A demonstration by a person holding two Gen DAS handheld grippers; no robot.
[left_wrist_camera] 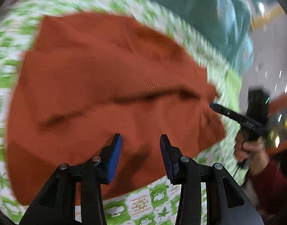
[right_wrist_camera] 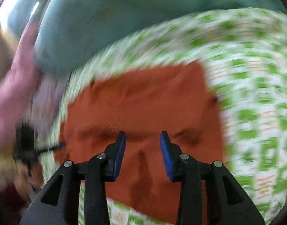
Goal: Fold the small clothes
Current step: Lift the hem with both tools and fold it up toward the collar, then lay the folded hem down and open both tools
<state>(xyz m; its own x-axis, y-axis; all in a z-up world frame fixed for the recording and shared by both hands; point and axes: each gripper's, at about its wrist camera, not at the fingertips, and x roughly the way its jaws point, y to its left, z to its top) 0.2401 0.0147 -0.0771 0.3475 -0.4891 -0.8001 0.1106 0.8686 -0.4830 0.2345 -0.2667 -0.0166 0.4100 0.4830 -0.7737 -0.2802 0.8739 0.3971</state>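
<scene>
Rust-red garment [left_wrist_camera: 109, 97] beneath both gaping, empty tools; maroon-sleeved hand [left_wrist_camera: 254, 150] only in left view.

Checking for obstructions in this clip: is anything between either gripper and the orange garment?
Nothing visible. The orange garment lies bare on the green-patterned cloth; the left gripper and right gripper are open directly above it.

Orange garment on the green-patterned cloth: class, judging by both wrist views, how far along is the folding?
Done: the orange garment lies on the green-patterned cloth, with a crease across it that suggests one fold. In hand: nothing; the left gripper and right gripper stand open above it. Left: probably another fold and smoothing, though blur hides detail.
</scene>
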